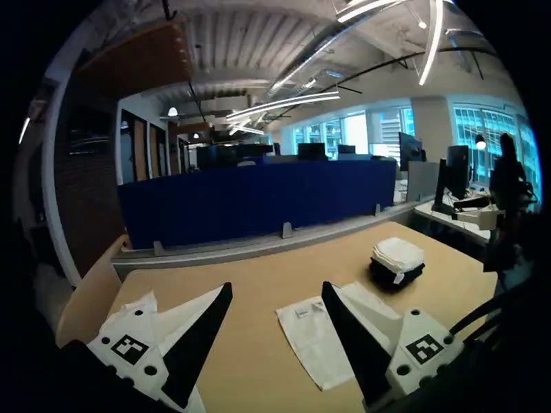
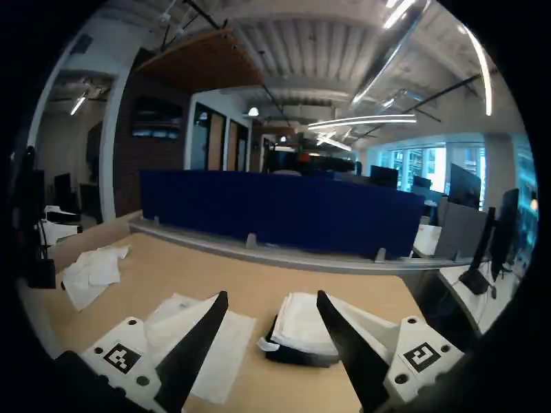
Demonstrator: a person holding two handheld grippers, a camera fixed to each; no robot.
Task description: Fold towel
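**Hand-held grippers open over the bench, one white towel spread flat**

Left gripper view: The left hand-held gripper hangs above the pale wooden bench with its two dark fingers spread wide and nothing between them. The white towel lies flat on the bench, just beyond and partly behind the finger on the right side of this view. A small tag shows near its far edge. Farther back and to the right sits a stack of folded white towels on a dark base, well apart from the flat towel. A blue partition runs along the far edge of the bench. Beyond it to the right stand monitors, and a person shows as a dark outline against bright windows.

Right gripper view: The right hand-held gripper is also held wide open and grips nothing. The flat white towel lies partly under the finger on the left side of this view. The stack of folded white towels rests on its dark base, just beside the flat towel and partly behind the other finger. Crumpled white cloths lie near the far left corner of the bench, well apart from both. The blue partition closes the back, and a monitor stands at the right.
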